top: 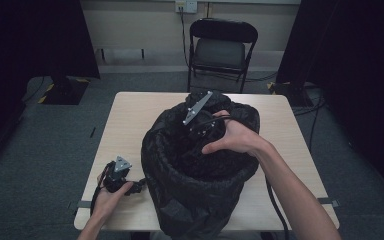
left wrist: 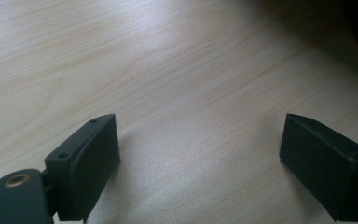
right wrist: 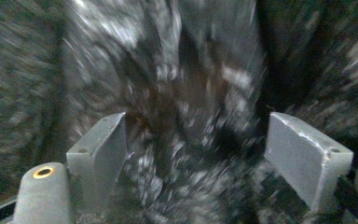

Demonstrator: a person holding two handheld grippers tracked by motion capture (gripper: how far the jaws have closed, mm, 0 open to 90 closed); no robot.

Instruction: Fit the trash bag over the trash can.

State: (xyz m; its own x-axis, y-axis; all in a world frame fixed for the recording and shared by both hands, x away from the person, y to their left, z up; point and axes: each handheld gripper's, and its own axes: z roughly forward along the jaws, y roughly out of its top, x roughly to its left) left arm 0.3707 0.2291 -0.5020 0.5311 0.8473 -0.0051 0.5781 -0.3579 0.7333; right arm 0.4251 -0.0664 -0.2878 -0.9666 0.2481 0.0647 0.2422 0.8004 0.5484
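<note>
Standing on the near middle of the wooden table (top: 130, 115) is a bin lined with a black plastic bag (top: 180, 200), the bag's top rolled over the rim. Inside, the high view shows crumpled black plastic only; whether anything else lies in there I cannot tell. The right gripper (top: 195, 131) is down in the mouth of the bag, held from above by the right hand (top: 235, 137). In the right gripper view its jaws stand wide apart with nothing pinched between them, blurred shiny bag plastic behind. The left gripper (top: 139, 187) rests near the table's front left corner, just beside the bag, in the left hand (top: 111, 196). Its jaws are spread wide over bare wood, holding nothing.
</note>
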